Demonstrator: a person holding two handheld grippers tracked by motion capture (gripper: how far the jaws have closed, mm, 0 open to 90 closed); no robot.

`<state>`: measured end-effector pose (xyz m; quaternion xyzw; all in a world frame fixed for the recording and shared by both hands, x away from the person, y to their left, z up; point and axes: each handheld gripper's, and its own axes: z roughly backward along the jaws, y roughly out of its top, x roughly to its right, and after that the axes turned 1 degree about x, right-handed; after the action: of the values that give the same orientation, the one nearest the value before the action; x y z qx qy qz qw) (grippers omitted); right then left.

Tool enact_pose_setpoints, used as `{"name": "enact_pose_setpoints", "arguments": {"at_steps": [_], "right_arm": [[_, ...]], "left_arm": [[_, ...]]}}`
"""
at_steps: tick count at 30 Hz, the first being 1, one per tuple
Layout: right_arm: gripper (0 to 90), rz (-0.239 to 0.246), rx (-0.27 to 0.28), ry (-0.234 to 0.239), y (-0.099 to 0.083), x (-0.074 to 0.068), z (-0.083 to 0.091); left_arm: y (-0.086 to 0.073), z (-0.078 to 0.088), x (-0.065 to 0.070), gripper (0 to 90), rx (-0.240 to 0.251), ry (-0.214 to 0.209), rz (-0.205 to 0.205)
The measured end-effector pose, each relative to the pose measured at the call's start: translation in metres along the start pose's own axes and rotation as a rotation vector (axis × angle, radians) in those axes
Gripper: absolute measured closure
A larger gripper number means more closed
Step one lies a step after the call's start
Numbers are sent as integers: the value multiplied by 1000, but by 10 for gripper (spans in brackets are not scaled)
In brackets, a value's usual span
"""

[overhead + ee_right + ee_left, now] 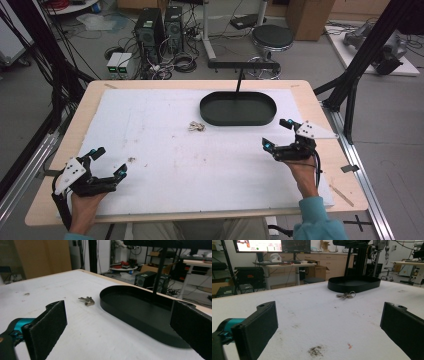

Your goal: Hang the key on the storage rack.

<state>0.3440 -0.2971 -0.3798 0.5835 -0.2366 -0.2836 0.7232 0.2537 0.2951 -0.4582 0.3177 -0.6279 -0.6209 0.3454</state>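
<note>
A: What is the biggest thing here?

B: The wooden table [320, 107], with a white mat [200, 160] covering most of its top. The mat has a few dirty marks.

A: And on the mat?

B: A black oval tray [238, 108] sits toward the far side, right of centre. It looks empty. Just beside its left end, on the mat and not in the tray, lies a small bunch of keys [196, 126].

A: Where are the 2 grippers?

B: The left gripper [109, 162] is held at the near left corner, jaws spread wide with nothing between them. The right gripper [276, 134] is held near the right edge, just in front of the tray's right end, jaws likewise wide apart and empty. In the right gripper view the keys [86, 300] lie beyond the tray's rim [130, 321].
</note>
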Motion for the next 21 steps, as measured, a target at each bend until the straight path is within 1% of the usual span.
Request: {"name": "enact_pose_setpoints", "arguments": {"at_steps": [1,2,4,5,7,9,10,13,14,15,16,17,18,19,20,21], "right_arm": [[7,0,0,0,0,0,0],[7,11,-24,15,12,1,-9],[6,22,-59,30,23,1,-18],[7,29,-87,34,29,0,-25],[7,47,-124,50,37,-1,-34],[7,51,-162,73,45,-3,-46],[6,62,-178,85,49,-4,-52],[6,77,-233,119,58,-8,-69],[7,96,-249,124,61,-9,-75],[7,102,-274,132,63,-11,-81],[7,102,-274,132,63,-11,-81],[7,109,-301,139,65,-12,-87],[7,124,-338,152,69,-14,-99],[7,124,-338,152,69,-14,-99],[7,126,-363,156,70,-16,-105],[7,136,-408,166,72,-18,-116]], "left_arm": [[0,0,0,17,-1,1,0],[0,0,0,17,-2,2,1],[0,0,0,17,0,1,0],[0,0,-1,17,-1,-1,2],[0,0,-1,17,-2,-1,8],[0,0,-1,17,-2,-1,10],[0,0,-1,17,-2,-2,10],[0,0,-1,17,-3,-1,9],[0,0,-1,17,-3,-2,9],[0,0,-1,17,-6,-3,6],[0,0,-1,17,-7,-2,6],[0,0,-1,17,-7,-3,6],[0,0,-1,17,-7,-2,7],[0,0,-1,17,-7,-2,7],[0,0,-1,17,-7,-2,7],[0,-1,-1,17,-6,-1,10]]}}
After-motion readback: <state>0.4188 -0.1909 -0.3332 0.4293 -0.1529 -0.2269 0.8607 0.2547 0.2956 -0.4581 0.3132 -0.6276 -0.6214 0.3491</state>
